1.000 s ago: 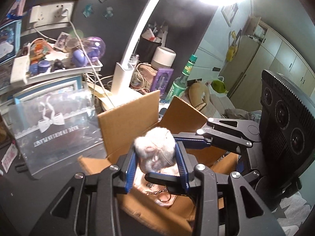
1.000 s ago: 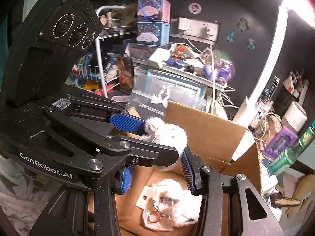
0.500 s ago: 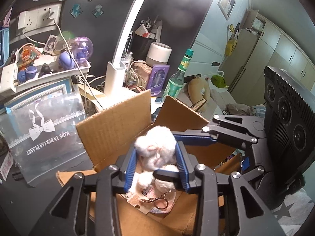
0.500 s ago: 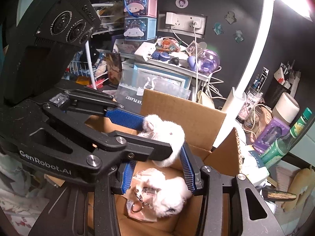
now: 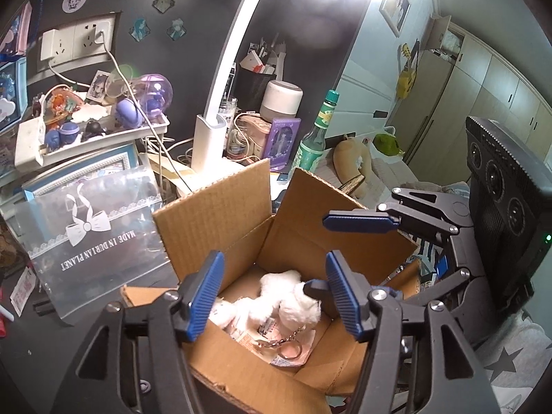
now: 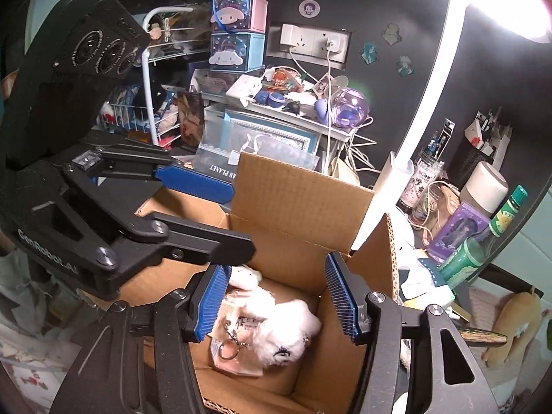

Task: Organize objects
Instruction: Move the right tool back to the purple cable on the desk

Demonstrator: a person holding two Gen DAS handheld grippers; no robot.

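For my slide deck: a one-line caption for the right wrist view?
Open right gripper above brown cardboard box holding white fluffy plush keychains; open left gripper alongside.

A bedroom at home is shown: wardrobe doors (image 5: 496,79) upper right, cluttered toy shelf (image 5: 86,138) left

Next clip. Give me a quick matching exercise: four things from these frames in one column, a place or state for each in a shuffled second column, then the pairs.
1. plush toys
2. left gripper
3. green bottle
4. charger cable

A. plugged into the wall socket
B. lying in the box
C. upright on the desk behind the box
D. open above the box, holding nothing

Pairs: 1-B, 2-D, 3-C, 4-A
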